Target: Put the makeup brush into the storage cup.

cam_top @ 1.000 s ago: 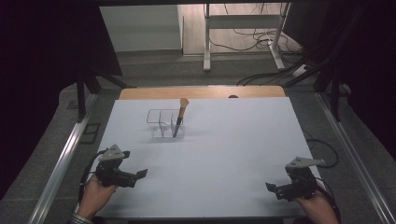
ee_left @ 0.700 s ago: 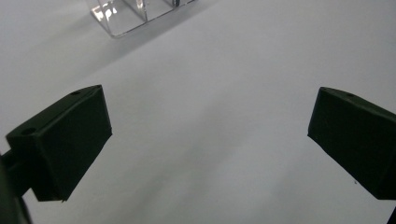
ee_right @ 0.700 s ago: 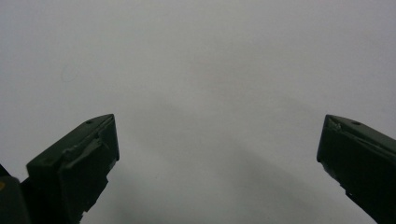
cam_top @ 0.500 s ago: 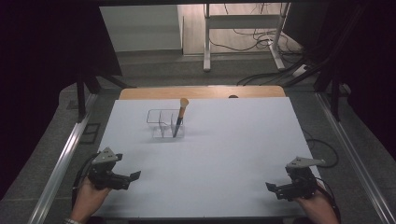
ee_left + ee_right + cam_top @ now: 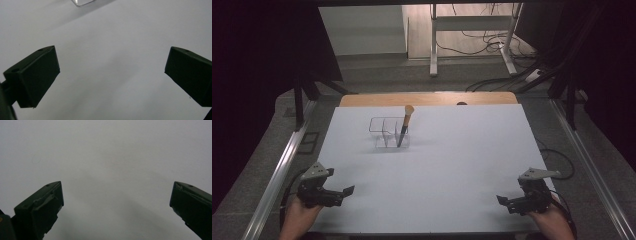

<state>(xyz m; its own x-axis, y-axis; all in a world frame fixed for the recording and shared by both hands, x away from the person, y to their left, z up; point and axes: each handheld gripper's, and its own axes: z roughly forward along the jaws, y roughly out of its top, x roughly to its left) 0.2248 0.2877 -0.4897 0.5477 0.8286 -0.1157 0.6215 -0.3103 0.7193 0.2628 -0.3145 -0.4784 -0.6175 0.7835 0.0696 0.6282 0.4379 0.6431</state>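
White covering spreads over the table (image 5: 452, 165), with a strip of bare wood along its far edge and dark floor, cables and a metal stand behind. Toward the far left of the sheet sits a clear plastic organizer (image 5: 388, 132) with several compartments; a brush (image 5: 404, 127) with a tan handle end stands tilted in its right-hand compartment, dark end down. At the near left corner the left gripper (image 5: 343, 192) rests low in a hand (image 5: 298, 217), its jaws spread wide with nothing between them; a corner of the organizer (image 5: 83, 2) peeks in ahead of it. At the near right corner the right gripper (image 5: 503, 201) gapes just as wide, equally empty, well apart from the organizer.
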